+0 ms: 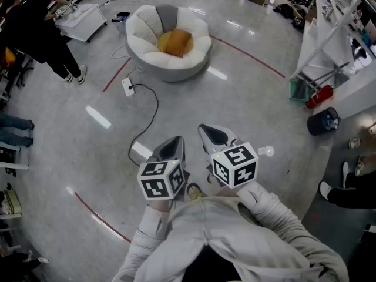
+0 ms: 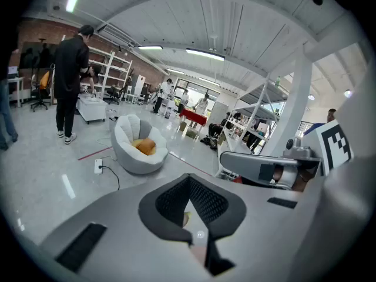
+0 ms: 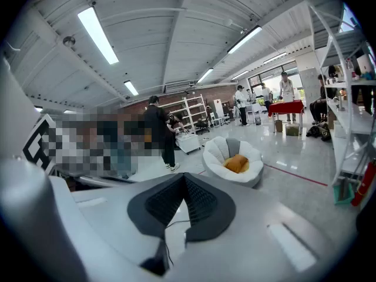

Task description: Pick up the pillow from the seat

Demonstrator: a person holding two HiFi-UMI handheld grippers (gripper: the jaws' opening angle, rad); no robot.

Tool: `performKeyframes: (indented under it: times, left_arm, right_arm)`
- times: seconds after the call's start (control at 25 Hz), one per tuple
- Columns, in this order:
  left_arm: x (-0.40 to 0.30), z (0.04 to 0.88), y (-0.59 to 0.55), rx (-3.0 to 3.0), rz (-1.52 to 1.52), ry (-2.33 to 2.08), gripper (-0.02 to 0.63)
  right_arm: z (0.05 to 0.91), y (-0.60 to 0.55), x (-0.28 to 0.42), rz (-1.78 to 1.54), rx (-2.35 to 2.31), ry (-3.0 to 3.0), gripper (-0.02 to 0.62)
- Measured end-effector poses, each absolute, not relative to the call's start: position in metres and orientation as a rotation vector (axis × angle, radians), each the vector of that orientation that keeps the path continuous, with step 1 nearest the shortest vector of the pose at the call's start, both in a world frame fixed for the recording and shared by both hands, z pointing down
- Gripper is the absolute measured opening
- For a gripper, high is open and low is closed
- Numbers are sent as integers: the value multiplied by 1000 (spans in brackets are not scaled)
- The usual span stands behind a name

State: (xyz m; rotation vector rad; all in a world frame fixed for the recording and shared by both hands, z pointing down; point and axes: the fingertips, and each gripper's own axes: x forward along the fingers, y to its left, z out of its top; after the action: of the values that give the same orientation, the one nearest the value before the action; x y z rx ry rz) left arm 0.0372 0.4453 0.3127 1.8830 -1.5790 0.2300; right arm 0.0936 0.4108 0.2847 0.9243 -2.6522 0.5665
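Observation:
An orange pillow (image 1: 174, 42) lies in the hollow of a white petal-shaped seat (image 1: 151, 59) on the floor, far ahead of me. Both grippers hang in front of my chest, well short of the seat. My left gripper (image 1: 177, 141) has its jaws together with nothing between them, and my right gripper (image 1: 205, 129) beside it looks the same. In the left gripper view the pillow (image 2: 144, 146) and seat (image 2: 130, 161) sit beyond the closed jaws, left of centre. In the right gripper view the pillow (image 3: 237, 163) rests in the seat (image 3: 254, 174), ahead and to the right.
A power strip (image 1: 127, 86) with a black cable (image 1: 151, 111) lies on the floor between me and the seat. A person in black (image 1: 41, 34) stands by a white cart (image 1: 82, 21) at the back left. White shelving (image 1: 335, 34), a red extinguisher (image 1: 318, 96) and a dark bin (image 1: 324, 121) line the right.

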Motion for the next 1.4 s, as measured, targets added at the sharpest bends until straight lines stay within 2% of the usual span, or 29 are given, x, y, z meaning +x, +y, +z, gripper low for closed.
performKeyframes:
  times: [0.52,0.92,1.4]
  left_arm:
    - [54,280,539,1865,201,-1741,3]
    - [55,282,552,1899,229,-1710,3]
    - [24,300,546,1887,252,-1682,3]
  right_arm:
    - [277,512,123,516,768,-2663,-2]
    - [278,529,107,564,780,-2673,0]
    - [286,530,82,578,811,-2661,0]
